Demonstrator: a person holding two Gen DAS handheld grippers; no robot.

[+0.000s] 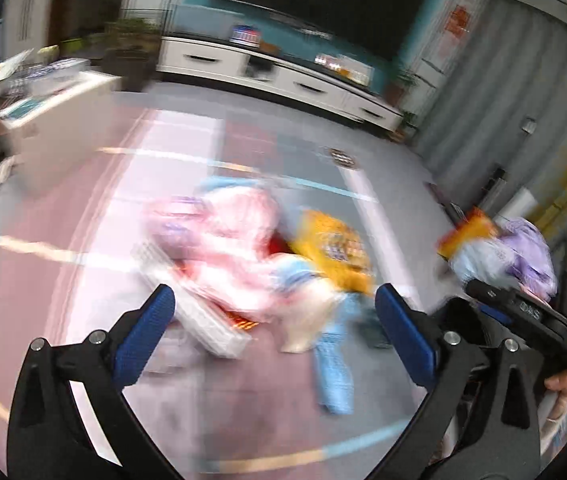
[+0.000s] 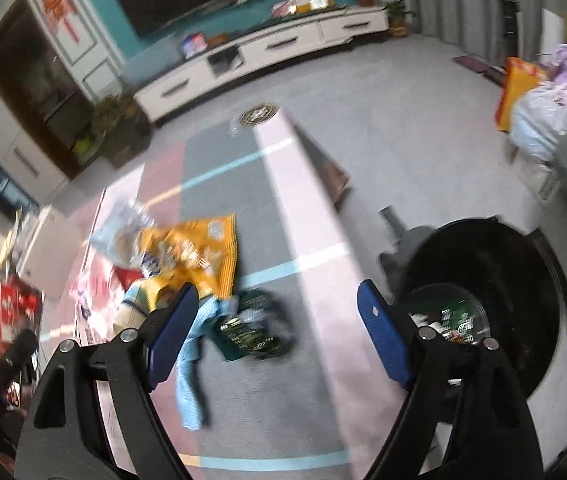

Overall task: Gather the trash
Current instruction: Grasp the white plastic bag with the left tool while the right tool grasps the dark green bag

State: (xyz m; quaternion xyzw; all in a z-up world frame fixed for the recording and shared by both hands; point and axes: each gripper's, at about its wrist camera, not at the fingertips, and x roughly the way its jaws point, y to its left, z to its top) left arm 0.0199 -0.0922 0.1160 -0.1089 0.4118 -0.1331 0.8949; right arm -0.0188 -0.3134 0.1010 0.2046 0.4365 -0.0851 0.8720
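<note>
Both tools gape wide over scattered trash on the floor, gripping nothing.

The left tool (image 1: 273, 300) points down at a blurred heap: a pink plastic bag (image 1: 235, 240) at 12 o'clock, a yellow snack bag (image 1: 335, 248) at 1 o'clock. The right tool (image 2: 275, 300) has a light-blue wrapper (image 2: 189, 364) by its left finger, a green packet (image 2: 251, 328) between, and the black trash bin (image 2: 483, 300) at 3 o'clock.
</note>
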